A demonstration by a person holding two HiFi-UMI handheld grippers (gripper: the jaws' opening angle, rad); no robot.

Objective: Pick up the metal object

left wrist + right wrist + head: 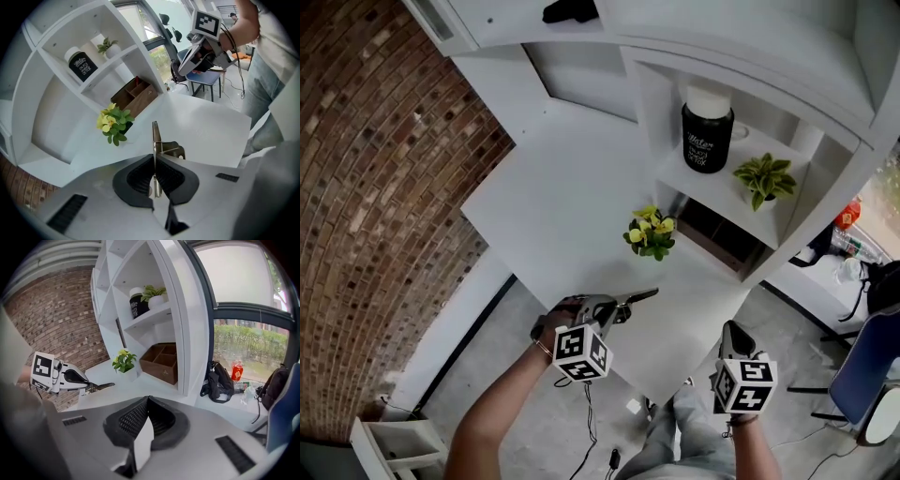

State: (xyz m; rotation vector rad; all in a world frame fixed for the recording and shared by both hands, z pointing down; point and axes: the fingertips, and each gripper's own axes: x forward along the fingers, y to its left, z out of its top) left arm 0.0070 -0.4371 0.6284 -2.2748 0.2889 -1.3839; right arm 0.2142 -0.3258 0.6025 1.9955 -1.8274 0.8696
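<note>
Shiny metal object; matt white table

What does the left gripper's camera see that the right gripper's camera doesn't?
Only the left gripper view: the right gripper and the person's trouser leg. Only the right gripper view: the left gripper, a black backpack and a red bottle. Both: the metal piece clamped in the left gripper, the yellow-flowered plant, black jar and wooden box.

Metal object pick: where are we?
Done: left claw is shut on the metal object. In hand: it seems held just above the white table. Left: lifting it clear, if needed. Right claw is shut and empty.
</note>
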